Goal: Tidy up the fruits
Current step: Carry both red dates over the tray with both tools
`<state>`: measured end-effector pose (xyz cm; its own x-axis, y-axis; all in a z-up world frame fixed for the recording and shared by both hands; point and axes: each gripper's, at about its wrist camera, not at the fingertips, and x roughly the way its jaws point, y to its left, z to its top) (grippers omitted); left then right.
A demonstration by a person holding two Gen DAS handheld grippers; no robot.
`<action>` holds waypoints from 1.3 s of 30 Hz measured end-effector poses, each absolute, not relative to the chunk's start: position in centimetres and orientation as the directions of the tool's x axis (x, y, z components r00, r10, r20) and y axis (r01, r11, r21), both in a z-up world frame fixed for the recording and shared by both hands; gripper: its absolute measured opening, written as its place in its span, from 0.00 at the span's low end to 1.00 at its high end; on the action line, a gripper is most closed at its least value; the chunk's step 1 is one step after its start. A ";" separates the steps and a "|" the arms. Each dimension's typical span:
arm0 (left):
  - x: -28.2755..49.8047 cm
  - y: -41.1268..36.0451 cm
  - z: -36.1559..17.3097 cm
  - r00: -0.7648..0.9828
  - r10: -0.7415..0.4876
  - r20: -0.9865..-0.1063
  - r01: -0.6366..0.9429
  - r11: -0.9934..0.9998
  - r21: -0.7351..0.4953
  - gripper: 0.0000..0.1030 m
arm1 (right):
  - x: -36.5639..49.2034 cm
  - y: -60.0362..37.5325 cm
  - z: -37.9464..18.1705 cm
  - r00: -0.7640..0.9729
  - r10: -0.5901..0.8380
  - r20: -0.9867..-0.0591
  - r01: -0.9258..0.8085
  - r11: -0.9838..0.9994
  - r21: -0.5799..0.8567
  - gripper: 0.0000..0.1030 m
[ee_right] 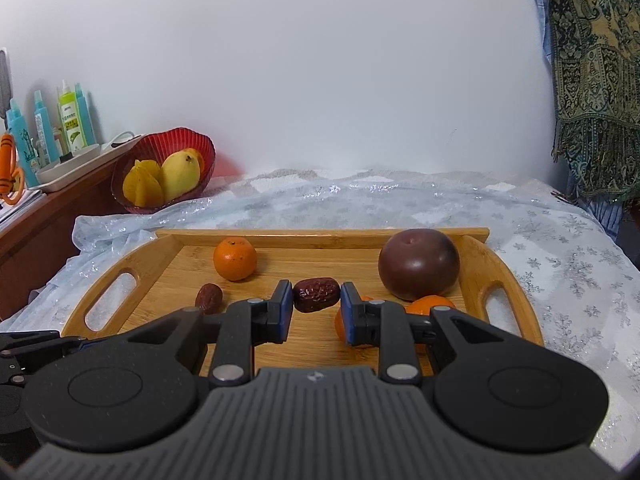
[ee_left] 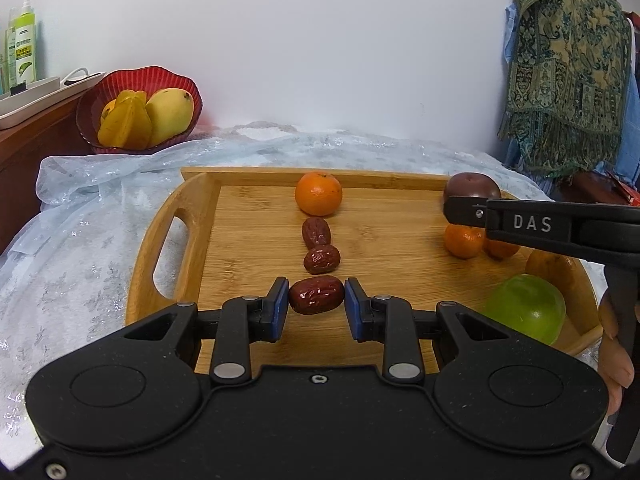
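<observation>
A wooden tray [ee_left: 256, 236] holds the fruit. In the left wrist view my left gripper [ee_left: 316, 298] is shut on a red date [ee_left: 317, 295] low over the tray. Two more dates [ee_left: 316, 232] [ee_left: 321, 260] and an orange [ee_left: 318, 193] lie in a line beyond it. In the right wrist view my right gripper [ee_right: 315, 298] is shut on another red date [ee_right: 316, 294] above the tray [ee_right: 504, 268]. A dark purple fruit [ee_right: 418, 263], small oranges [ee_right: 430, 305], one orange [ee_right: 234, 258] and a date [ee_right: 209, 297] lie around it. The right gripper body [ee_left: 560, 228] shows at the right.
A green apple [ee_left: 526, 307] and a yellow-brown fruit [ee_left: 550, 266] lie at the tray's right end. A red bowl [ee_left: 138, 110] with a mango and starfruit stands at the back left by a wooden shelf with bottles [ee_right: 72, 120]. A patterned scarf [ee_left: 568, 64] hangs at the right.
</observation>
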<state>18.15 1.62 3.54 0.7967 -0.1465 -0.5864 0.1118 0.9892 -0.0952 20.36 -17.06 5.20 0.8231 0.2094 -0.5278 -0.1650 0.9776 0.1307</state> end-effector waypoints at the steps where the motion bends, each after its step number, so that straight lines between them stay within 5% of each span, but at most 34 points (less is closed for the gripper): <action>1: 18.2 1.6 3.5 0.796 -0.147 -0.586 0.113 0.989 -0.095 0.27 | 20.5 -17.0 5.1 0.821 0.211 -0.531 -0.167 0.977 0.130 0.30; 39: 19.2 1.1 2.5 0.781 -0.143 -0.607 0.108 0.990 -0.095 0.28 | 23.6 -15.2 3.5 0.734 0.226 -0.641 -0.222 0.971 0.089 0.33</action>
